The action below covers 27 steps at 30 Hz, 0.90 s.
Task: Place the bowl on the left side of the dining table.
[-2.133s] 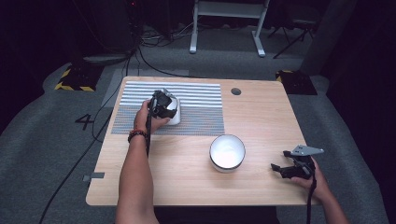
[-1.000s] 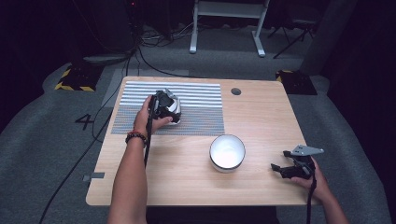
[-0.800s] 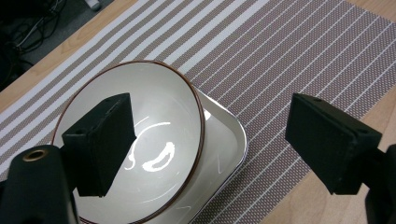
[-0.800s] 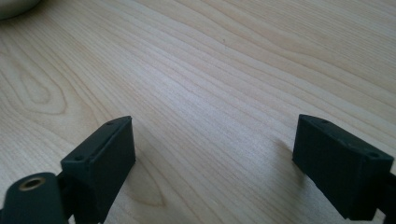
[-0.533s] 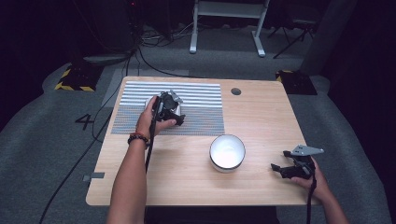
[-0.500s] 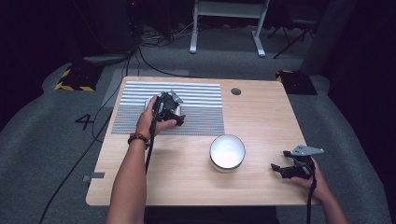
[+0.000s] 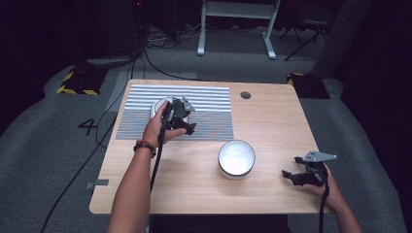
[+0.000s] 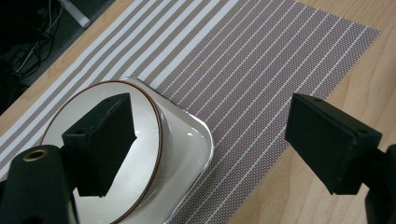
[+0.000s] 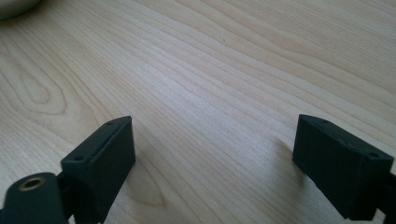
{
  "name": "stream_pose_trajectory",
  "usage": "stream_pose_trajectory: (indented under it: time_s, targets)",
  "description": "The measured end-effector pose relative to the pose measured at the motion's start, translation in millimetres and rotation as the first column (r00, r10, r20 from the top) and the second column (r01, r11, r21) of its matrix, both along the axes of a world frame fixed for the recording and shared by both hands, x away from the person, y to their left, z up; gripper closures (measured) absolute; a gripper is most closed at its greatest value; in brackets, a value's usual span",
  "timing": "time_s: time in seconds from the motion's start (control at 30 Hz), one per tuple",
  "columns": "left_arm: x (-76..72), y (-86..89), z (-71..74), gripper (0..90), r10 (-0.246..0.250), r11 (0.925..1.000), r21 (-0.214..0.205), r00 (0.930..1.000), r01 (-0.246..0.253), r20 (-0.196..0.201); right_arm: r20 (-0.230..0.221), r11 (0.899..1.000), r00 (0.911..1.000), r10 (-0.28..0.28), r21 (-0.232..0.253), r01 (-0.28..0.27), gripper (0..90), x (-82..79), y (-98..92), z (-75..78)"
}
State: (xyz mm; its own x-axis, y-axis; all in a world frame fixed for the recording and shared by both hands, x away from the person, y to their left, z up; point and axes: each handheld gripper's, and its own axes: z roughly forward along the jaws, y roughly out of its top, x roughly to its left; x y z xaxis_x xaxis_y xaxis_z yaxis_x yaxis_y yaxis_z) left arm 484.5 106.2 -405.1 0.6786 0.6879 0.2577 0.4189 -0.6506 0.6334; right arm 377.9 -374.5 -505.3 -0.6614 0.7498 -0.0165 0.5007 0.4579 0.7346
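Observation:
My left gripper (image 7: 179,116) hovers open over a striped placemat (image 7: 209,104) at the table's back left. Beneath it stands a white round bowl with a thin brown rim (image 8: 140,154), set in a squarish white dish (image 8: 194,140); from above this stack (image 7: 158,105) peeks out to the left of the gripper. In the left gripper view the gripper (image 8: 210,109) has one jaw over the bowl's inside and the other over the placemat (image 8: 261,60). My right gripper (image 7: 302,176) rests open near the front right corner, with bare wood between its jaws (image 9: 215,126).
A second white bowl (image 7: 236,158) stands on the wooden table (image 7: 194,189) right of centre, between the two grippers; its edge shows at the top left of the right gripper view (image 9: 14,7). A round cable hole (image 7: 245,94) lies at the back.
The left hand has shifted a little to the right and turned, so the white stack now shows on the gripper's left. The right gripper has stayed put.

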Motion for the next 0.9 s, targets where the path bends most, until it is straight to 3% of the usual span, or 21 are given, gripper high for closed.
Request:
stream_pose_trajectory:
  time_s: [0.33, 0.6, 0.63, 0.73, 0.77, 0.9]
  targets:
    - [-11.9, -6.9, 2.4, 15.9, -0.041, 0.9982, 0.042, 0.9990, 0.042, -0.018, 0.000, 1.000, 1.0000, 0.000, 0.000, 0.000, 13.1, 0.0, 0.0, 0.0]
    - [-25.8, -16.2, 3.9, 15.9, -0.080, 0.9957, 0.048, 0.9968, 0.079, 0.008, 0.000, 1.000, 1.0000, 0.000, 0.000, 0.000, 13.1, 0.0, 0.0, 0.0]
    - [-26.5, -16.2, 5.1, 15.9, -0.091, 0.9935, 0.069, 0.9958, 0.090, 0.007, 0.000, 1.000, 1.0000, 0.000, 0.000, 0.000, 13.1, 0.0, 0.0, 0.0]
    - [-30.3, -18.1, 5.1, 15.9, -0.102, 0.9920, 0.077, 0.9947, 0.100, 0.016, 0.000, 1.000, 1.0000, 0.000, 0.000, 0.000, 13.1, 0.0, 0.0, 0.0]
    - [-32.8, -18.9, 3.9, 15.9, -0.094, 0.9938, 0.061, 0.9954, 0.093, 0.017, 0.000, 1.000, 1.0000, 0.000, 0.000, 0.000, 13.1, 0.0, 0.0, 0.0]
    - [-37.8, -18.8, 4.1, 15.9, -0.112, 0.9907, 0.079, 0.9937, 0.111, 0.008, 0.000, 1.000, 1.0000, 0.000, 0.000, 0.000, 13.1, 0.0, 0.0, 0.0]
